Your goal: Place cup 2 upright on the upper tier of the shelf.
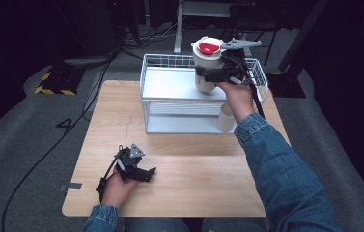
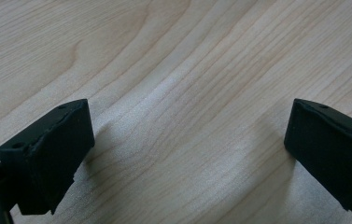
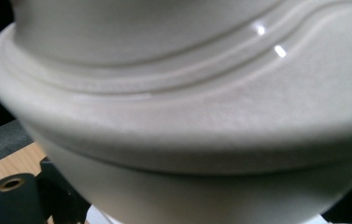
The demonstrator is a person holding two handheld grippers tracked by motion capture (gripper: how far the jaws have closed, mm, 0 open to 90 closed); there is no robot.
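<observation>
**White lidded jar held over the wire rack**

The jar [image 1: 207,65] is cream-white and round, with a ridged lid bearing a red disc. The right gripper [image 1: 217,76] pinches its side, holding it upright above the wire rack's [image 1: 170,113] right rear corner. A white cup [image 1: 226,117] stands on the rack's lower shelf, right end. The left gripper [image 1: 138,171], jaws spread, rests near the table's [image 1: 194,179] front left edge.

Wire rack [image 1: 170,87] at table's [image 1: 189,183] twelve o'clock; jar [image 1: 207,63] above its top, cup [image 1: 226,117] beneath; left gripper [image 1: 143,173] at seven.
</observation>
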